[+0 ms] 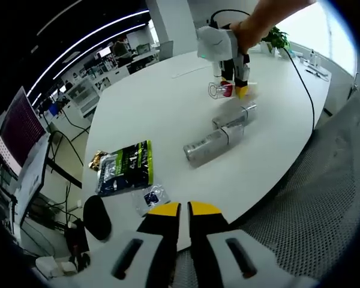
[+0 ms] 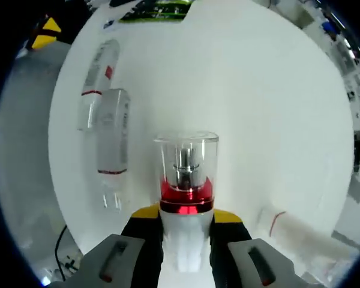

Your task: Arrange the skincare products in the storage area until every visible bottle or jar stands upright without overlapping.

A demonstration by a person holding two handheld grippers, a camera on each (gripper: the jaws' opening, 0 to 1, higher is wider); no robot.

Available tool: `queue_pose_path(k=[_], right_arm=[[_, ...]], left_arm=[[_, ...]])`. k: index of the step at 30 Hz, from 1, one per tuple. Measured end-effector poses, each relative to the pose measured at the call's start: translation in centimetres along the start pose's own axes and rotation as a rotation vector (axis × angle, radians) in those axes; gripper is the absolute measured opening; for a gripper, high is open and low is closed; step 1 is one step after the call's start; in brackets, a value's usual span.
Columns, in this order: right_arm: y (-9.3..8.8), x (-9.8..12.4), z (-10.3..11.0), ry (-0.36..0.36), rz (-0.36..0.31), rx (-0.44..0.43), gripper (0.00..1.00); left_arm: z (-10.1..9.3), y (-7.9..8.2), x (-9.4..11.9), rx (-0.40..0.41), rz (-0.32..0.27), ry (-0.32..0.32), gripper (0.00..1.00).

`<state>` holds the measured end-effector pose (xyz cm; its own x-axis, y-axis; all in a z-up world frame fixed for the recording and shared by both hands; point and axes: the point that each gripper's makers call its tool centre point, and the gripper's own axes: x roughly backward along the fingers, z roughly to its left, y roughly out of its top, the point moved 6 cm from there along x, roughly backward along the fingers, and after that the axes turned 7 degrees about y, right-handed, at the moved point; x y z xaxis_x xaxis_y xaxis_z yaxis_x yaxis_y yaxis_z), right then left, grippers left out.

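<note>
My right gripper is shut on a white bottle with a red collar and a clear cap, which points forward along the jaws. In the left gripper view a hand holds that right gripper over the far side of the white table, the red-collared bottle low above the top. Two clear bottles lie on their sides end to end, one nearer and one farther; they also appear as a long one and a shorter one. My left gripper hovers shut off the table's near edge, holding nothing.
A green-and-black packet, a small sachet and a gold wrapper lie near the table's front left. A small clear tube lies right of the held bottle. A grey mesh chair stands at the right, and a black cable crosses the table.
</note>
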<state>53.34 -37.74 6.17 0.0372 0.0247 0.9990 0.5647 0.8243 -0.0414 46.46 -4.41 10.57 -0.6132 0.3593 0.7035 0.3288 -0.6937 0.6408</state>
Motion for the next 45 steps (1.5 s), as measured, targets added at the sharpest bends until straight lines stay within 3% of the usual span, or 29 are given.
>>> queue_pose_path(k=[5,10,17,21,25,29,31,37,43,45], right_arm=[[-1.9,-0.4,0.8,0.032,-0.062,-0.125,0.24],[-2.5,0.2,0.8,-0.005,-0.154,-0.181,0.23],[-4.7,2.1,0.5,-0.030,-0.354,-0.372,0.23],[-6.4,3.1,0.7,-0.043,-0.508,-0.528,0.23],[-7.9,3.4,1.5,-0.058,-0.565,-0.608,0.23],[-9.1,4.0,2.4,-0.076,-0.739,-0.725,0.23],[-9.9,4.1,2.8,-0.090,-0.786,-0.789,0.23],[-11.1,4.4,4.3,-0.087,-0.923,-0.883,0.23],[-10.9,5.7,6.4,-0.058,-1.062,-0.953,0.23],[-10.6,6.0,7.3,-0.045,-1.076,-0.935,0.23]], left_arm=[[-0.1,0.1,0.0,-0.007,-0.004,-0.009,0.03],[-0.2,0.0,0.0,-0.010,-0.003,-0.015,0.03],[-0.2,0.1,0.0,-0.009,-0.010,-0.015,0.04],[-0.1,0.2,0.0,-0.005,-0.015,-0.012,0.06],[-0.2,0.2,0.0,-0.008,-0.016,-0.016,0.06],[-0.2,0.1,-0.1,-0.010,-0.010,-0.020,0.06],[-0.3,0.0,-0.1,-0.014,-0.006,-0.021,0.06],[-0.4,-0.1,-0.1,-0.023,0.004,-0.027,0.05],[-0.6,-0.6,-0.2,-0.047,0.047,-0.037,0.05],[-0.7,-0.7,-0.3,-0.058,0.065,-0.041,0.06]])
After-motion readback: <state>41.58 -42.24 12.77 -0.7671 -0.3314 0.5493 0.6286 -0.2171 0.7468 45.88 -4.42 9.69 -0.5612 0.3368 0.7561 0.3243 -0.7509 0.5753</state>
